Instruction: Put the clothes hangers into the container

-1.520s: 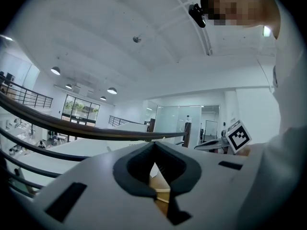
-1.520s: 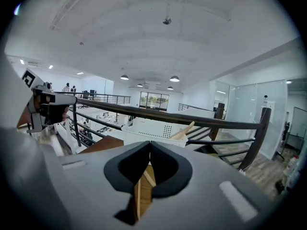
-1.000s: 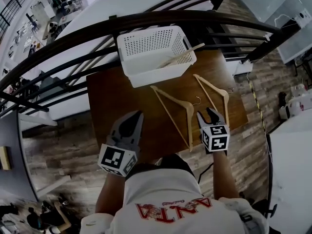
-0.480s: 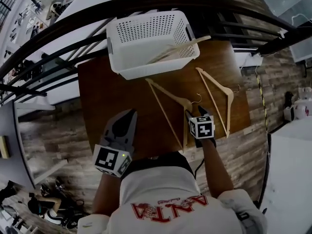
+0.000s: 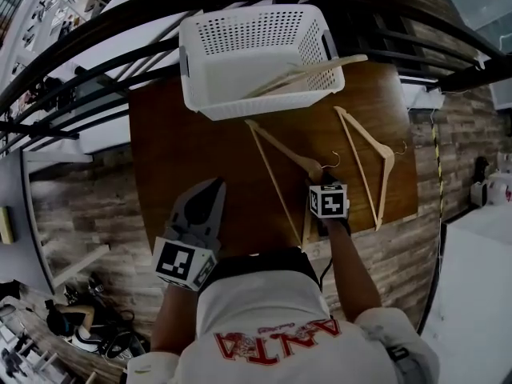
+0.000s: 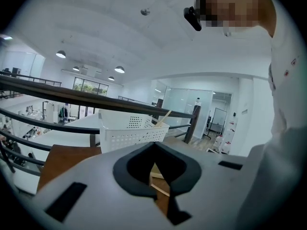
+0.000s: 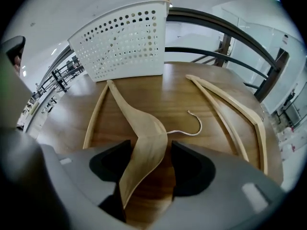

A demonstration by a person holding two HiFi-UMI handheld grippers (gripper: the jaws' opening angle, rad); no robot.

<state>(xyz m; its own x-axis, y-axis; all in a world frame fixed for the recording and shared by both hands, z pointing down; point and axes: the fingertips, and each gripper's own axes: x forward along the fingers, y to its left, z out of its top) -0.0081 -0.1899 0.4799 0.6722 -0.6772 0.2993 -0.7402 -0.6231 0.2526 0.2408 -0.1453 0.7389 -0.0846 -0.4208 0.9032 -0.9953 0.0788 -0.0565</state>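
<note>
A white basket (image 5: pixel 240 102) sits at the far edge of the desk (image 5: pixel 184 158), close against the dark railing (image 5: pixel 120 14) behind it. One wooden hanger (image 5: pixel 320 69) already lies inside, its end poking out over the right rim. Two more hangers lie flat on the desk in front of it.

The middle hanger (image 5: pixel 276 146) starts just below the basket's front wall and runs to the near edge. Its wire hook (image 7: pixel 192 126) curls towards the right hanger (image 5: pixel 364 146), and a strip of bare wood lies between the two. The right hanger lies along the right side, its lower end close to the desk's right edge.

The right hand-held gripper (image 7: pixel 149 147) points steeply down over the middle hanger. Its jaws have just been opening and stand wide apart, with the hanger's broad shoulder between them and not pinched.

The left hand-held gripper (image 5: pixel 212 189) hangs over the open left half of the desk, jaws together with nothing in them, well apart from both hangers.
</note>
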